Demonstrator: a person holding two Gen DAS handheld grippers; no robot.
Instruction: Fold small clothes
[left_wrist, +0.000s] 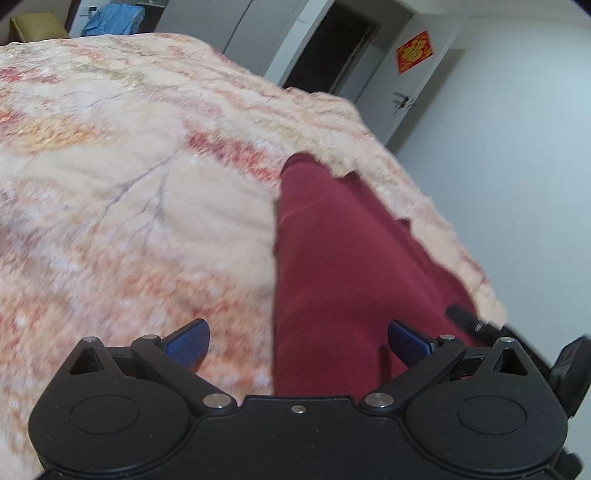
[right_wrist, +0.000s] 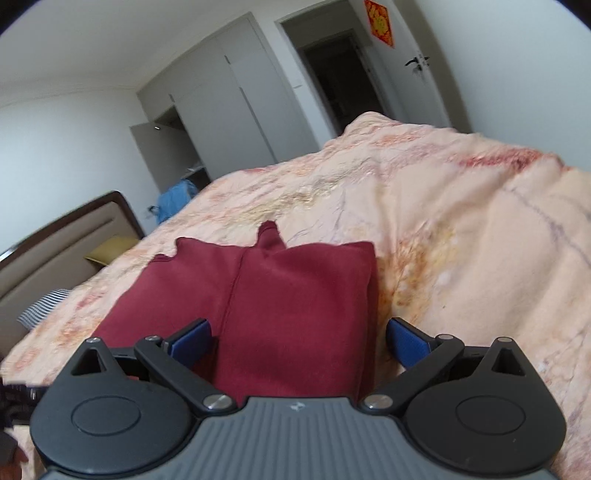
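Note:
A dark red garment (left_wrist: 343, 266) lies on a peach floral bedspread (left_wrist: 129, 184). In the left wrist view it runs as a long strip from the gripper toward the bed's right edge. My left gripper (left_wrist: 297, 343) is open, its blue pads (left_wrist: 188, 341) wide apart over the garment's near end and the bedspread. In the right wrist view the garment (right_wrist: 280, 295) lies folded in a rough rectangle with a small flap sticking out at the far side. My right gripper (right_wrist: 299, 339) is open, its jaws straddling the garment's near right part.
The bedspread (right_wrist: 461, 221) covers the whole bed. A headboard (right_wrist: 55, 251), a striped pillow (right_wrist: 40, 306) and a yellow cushion (right_wrist: 110, 247) are at left. A blue bag (right_wrist: 173, 199), wardrobes (right_wrist: 229, 103), a dark doorway (right_wrist: 336, 81) and a white door (right_wrist: 413, 66) stand beyond.

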